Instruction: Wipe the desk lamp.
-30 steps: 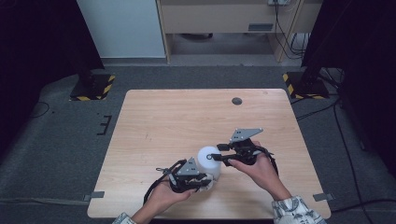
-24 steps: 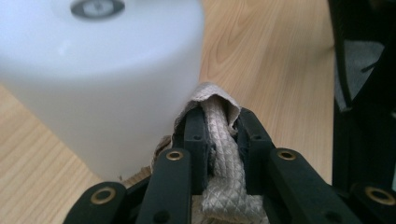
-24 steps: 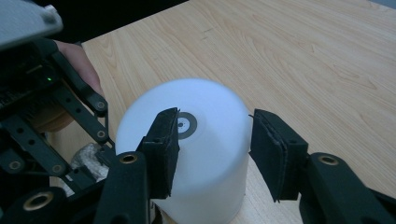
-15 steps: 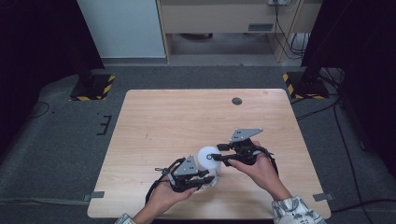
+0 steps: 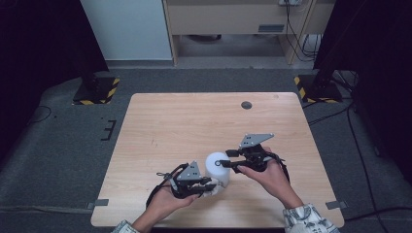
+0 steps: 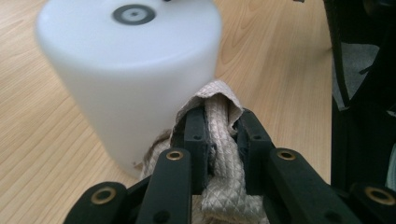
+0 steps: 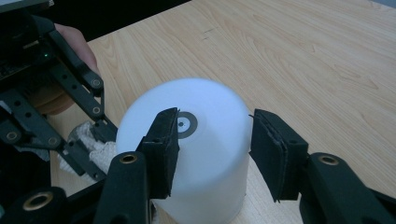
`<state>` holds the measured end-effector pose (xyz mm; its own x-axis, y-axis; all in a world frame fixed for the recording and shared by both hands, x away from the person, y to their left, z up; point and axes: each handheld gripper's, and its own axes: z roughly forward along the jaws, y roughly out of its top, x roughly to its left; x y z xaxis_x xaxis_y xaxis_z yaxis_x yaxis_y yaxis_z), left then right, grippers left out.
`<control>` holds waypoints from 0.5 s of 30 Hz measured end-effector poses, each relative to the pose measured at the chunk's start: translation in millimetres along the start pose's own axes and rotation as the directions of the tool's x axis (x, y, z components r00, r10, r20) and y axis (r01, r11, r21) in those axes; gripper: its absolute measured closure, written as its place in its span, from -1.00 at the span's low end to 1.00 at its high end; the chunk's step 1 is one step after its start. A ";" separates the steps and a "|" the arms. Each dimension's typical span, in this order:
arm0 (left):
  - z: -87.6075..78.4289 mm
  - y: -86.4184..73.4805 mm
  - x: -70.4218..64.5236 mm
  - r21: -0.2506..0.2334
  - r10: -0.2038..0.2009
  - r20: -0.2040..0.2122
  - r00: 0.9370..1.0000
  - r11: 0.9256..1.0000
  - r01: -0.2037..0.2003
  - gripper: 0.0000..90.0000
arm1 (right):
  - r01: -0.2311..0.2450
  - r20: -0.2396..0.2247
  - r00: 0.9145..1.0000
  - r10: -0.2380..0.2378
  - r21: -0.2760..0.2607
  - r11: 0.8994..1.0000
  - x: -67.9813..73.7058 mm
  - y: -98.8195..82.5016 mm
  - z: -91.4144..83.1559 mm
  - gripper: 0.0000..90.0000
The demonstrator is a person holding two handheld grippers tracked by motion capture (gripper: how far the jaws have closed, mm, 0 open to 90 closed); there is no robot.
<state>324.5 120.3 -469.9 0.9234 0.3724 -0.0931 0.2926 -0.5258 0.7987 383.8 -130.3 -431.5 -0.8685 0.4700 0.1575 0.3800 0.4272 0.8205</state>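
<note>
1. White cup (image 5: 216, 164) sits upside down on the table (image 5: 194, 126), near the front edge, roughly mid-width. There's a grey ring mark on its top face.
2. Cloth (image 6: 219, 140) is pressed up against the cup's side low down, bunched into a wad. Looks like a wipe of the outside wall to me.
3. Left gripper (image 6: 219, 128) is clamped narrow on that cloth, fabric squeezed between the jaws.
4. Right gripper (image 7: 212, 140) hangs over the cup's top with jaws spread wide, one each side of it. Can't tell if either pad actually touches.
5. What could go wrong: the cup isn't pinned, so a firm sideways shove from the cloth could slide or tip it. Also the wad could slip out of the jaws if it drags hard on the plastic.
</note>
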 end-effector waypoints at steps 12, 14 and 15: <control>-21.1 -6.6 20.7 -0.033 -0.043 -0.079 0.996 0.999 0.040 0.71 | 0.001 0.003 1.000 -0.001 -0.001 1.000 0.3 0.0 0.0 0.16; -23.8 -5.9 22.3 -0.050 -0.046 -0.090 0.995 0.998 0.042 0.72 | 0.000 0.004 1.000 0.000 0.000 1.000 0.4 0.1 0.0 0.16; -25.1 -5.2 22.5 -0.060 -0.047 -0.095 0.994 0.997 0.041 0.73 | 0.000 0.004 1.000 0.000 -0.001 1.000 0.5 0.0 0.0 0.16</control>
<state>337.5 150.6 -461.2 0.8809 0.4676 -0.0732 0.3149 -0.4637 0.8281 383.4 -130.1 -431.3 -0.8674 0.4728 0.1551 0.3795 0.4269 0.8208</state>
